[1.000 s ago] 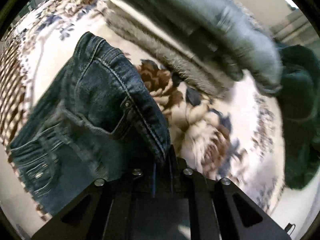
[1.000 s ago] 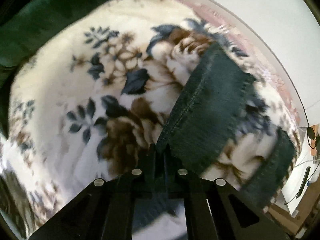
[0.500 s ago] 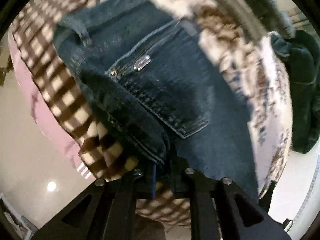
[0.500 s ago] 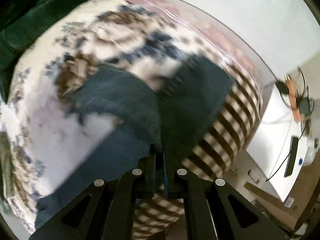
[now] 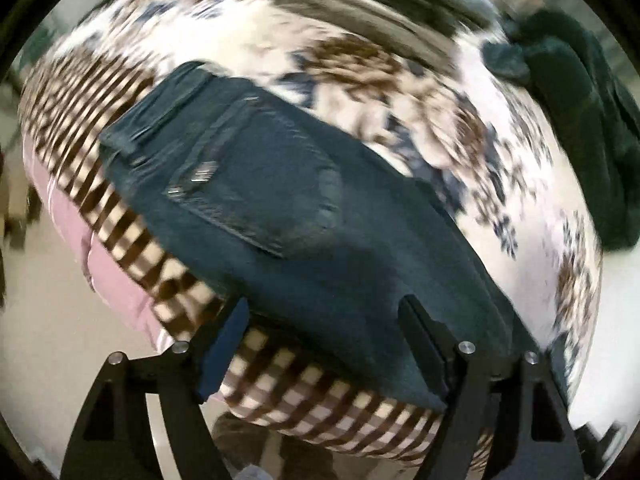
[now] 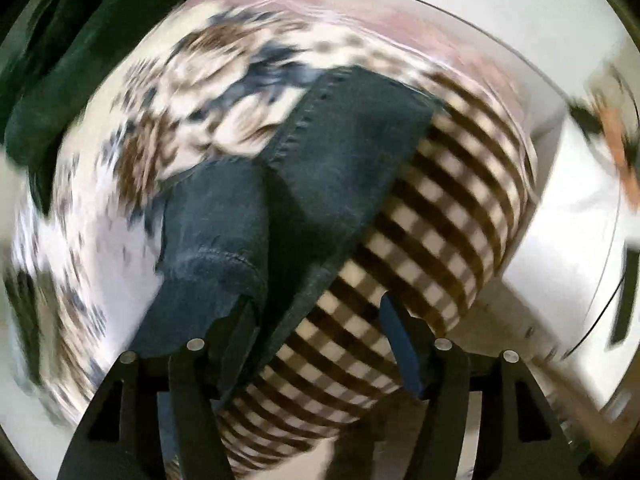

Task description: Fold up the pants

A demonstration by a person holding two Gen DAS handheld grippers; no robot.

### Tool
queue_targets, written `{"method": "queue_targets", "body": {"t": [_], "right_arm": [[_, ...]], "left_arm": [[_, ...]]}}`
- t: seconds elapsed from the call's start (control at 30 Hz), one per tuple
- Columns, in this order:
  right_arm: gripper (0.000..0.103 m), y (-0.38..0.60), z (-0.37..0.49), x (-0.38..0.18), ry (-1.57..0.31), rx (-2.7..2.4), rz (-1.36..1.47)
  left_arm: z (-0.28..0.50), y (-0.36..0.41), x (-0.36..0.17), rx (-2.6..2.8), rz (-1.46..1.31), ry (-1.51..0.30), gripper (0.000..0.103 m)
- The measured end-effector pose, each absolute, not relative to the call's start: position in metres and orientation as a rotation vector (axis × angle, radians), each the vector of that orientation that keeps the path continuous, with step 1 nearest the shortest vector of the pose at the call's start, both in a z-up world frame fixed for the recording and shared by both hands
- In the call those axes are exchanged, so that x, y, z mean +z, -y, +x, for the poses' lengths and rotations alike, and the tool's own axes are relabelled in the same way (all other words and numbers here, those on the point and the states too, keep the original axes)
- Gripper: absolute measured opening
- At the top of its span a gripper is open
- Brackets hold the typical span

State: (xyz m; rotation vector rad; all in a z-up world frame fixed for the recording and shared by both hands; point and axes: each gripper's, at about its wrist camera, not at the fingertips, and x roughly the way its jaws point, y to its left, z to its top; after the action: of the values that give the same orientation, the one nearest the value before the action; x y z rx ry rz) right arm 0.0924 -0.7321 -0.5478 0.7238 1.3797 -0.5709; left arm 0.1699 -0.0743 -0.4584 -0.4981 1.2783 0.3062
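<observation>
Opening over the bed, the left tool (image 5: 324, 312) spreads its jaws with the jeans (image 5: 280, 208) lying loose between them — the right tool (image 6: 316, 312) is opening too, denim by its left finger. Folded, the jeans rest at the near edge of the floral blanket (image 5: 400, 80), overlapping its checked border (image 6: 440, 208). A dark green garment (image 5: 580, 112) lies far right.

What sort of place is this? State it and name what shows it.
Probably a bedroom at home: the jeans lie on a bed covered by a floral blanket with a checked border, and more clothes are piled at its far side.
</observation>
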Motion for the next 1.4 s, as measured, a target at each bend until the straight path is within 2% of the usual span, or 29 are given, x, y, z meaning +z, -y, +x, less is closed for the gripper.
{"method": "queue_targets", "body": {"t": [0.13,0.27,0.4,0.57,0.67,0.77,0.87,0.9,0.97,1.07,1.13,1.23,1.27,1.33,1.37,1.4], "right_arm": [[0.066,0.772,0.081,-0.559,-1.342,-0.677,0.863],[0.061,0.829,0.052,-0.573,-1.248,-0.883,0.994],[0.061,0.857,0.04,-0.57,-1.211,-0.833,1.082],[0.061,0.777,0.115,-0.534,-1.304,-0.497,0.598],[0.061,0.705,0.167,-0.532,-1.349,-0.333,0.289],[0.061,0.643,0.212,-0.552,-1.393,-0.173,0.093],[0.061,0.62,0.237,-0.602,-1.505,-0.144,0.002],[0.06,0.62,0.238,-0.613,-1.524,-0.157,-0.039],[0.034,0.632,0.233,-0.617,-1.505,-0.209,-0.091],[0.026,0.682,0.211,-0.592,-1.414,-0.428,-0.097],[0.026,0.736,0.188,-0.576,-1.382,-0.613,-0.003],[0.028,0.829,0.145,-0.568,-1.385,-0.76,0.342],[0.034,0.858,0.128,-0.569,-1.374,-0.768,0.513],[0.045,0.889,0.104,-0.566,-1.294,-0.747,0.74],[0.045,0.892,0.1,-0.562,-1.25,-0.74,0.812],[0.046,0.897,0.094,-0.561,-1.217,-0.734,0.879]], "left_arm": [[0.179,0.12,-0.467,0.233,-0.496,-1.336,0.076],[0.189,0.159,-0.466,0.175,-0.467,-1.349,0.076],[0.193,0.186,-0.47,0.133,-0.449,-1.362,0.076],[0.201,0.224,-0.482,0.146,-0.3,-1.391,0.076],[0.214,0.249,-0.487,0.174,-0.122,-1.36,0.076],[0.233,0.274,-0.499,0.137,-0.028,-1.359,0.076],[0.242,0.286,-0.513,0.105,-0.006,-1.386,0.076],[0.242,0.289,-0.518,0.101,0.0,-1.394,0.076],[0.24,0.292,-0.526,0.092,-0.001,-1.418,0.076],[0.234,0.286,-0.534,0.089,-0.036,-1.444,0.076],[0.229,0.28,-0.541,0.091,-0.062,-1.462,0.076],[0.226,0.271,-0.551,0.093,-0.117,-1.486,0.076],[0.227,0.268,-0.554,0.094,-0.135,-1.488,0.078],[0.231,0.266,-0.56,0.084,-0.168,-1.497,0.087],[0.233,0.266,-0.565,0.069,-0.182,-1.504,0.098],[0.237,0.268,-0.572,0.047,-0.19,-1.514,0.103]]}}
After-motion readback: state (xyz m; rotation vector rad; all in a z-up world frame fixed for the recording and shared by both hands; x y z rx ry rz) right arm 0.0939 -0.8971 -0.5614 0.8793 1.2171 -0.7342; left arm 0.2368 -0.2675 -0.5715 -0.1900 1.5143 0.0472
